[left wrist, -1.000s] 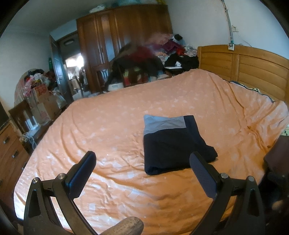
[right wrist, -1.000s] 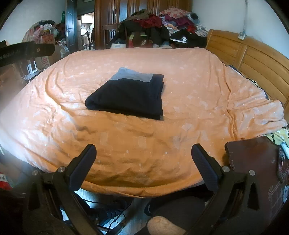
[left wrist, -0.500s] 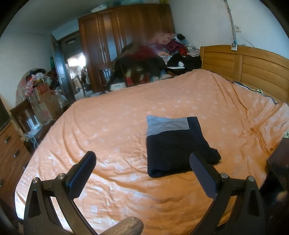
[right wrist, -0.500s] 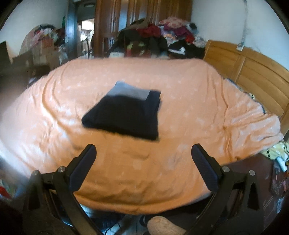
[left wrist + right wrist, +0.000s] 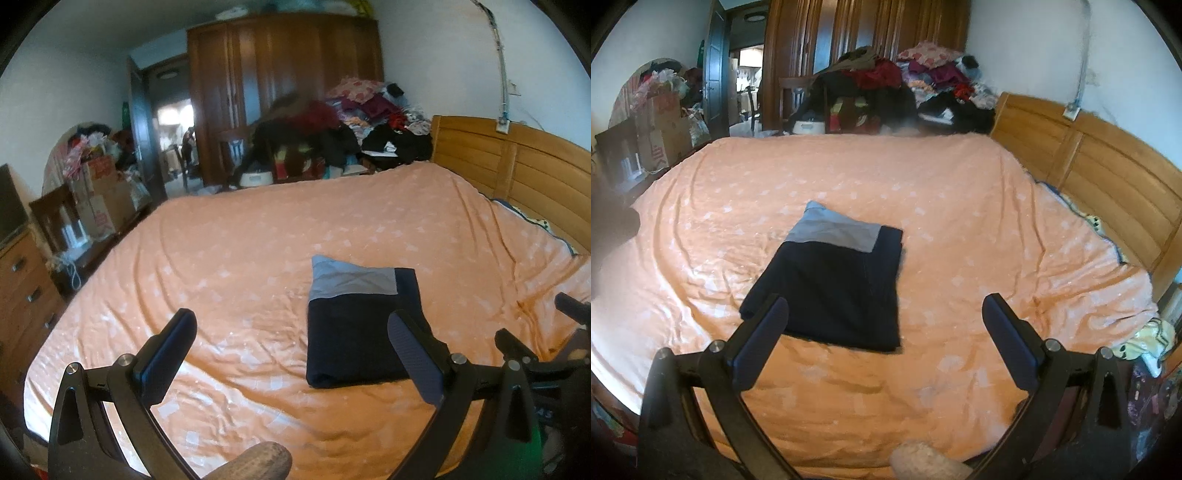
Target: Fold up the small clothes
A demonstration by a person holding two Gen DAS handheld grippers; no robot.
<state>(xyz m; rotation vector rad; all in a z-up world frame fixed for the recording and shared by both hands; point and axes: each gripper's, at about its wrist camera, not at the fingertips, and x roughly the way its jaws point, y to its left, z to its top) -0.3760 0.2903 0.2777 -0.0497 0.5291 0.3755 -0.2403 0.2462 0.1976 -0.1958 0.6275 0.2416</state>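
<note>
A dark navy garment [image 5: 360,325] [image 5: 834,291] with a light grey band lies folded into a neat rectangle on the orange bedspread [image 5: 258,258] [image 5: 960,240]. My left gripper [image 5: 291,347] hovers open above the near part of the bed, with the garment just behind its right finger. My right gripper [image 5: 884,330] is also open and empty, and the garment's near edge lies between and beyond its fingers. Neither gripper touches the cloth. Part of the right gripper [image 5: 532,350] shows at the right edge of the left wrist view.
A wooden headboard [image 5: 517,170] [image 5: 1089,173] runs along the right side. Piles of clothes [image 5: 351,125] [image 5: 905,88] and a wardrobe [image 5: 280,88] stand beyond the bed's far edge. Boxes [image 5: 99,192] and a dresser [image 5: 22,280] stand at the left.
Both grippers have shifted and stayed open. The right one has come forward over the bed towards the garment; in the left view the garment has slid right.
</note>
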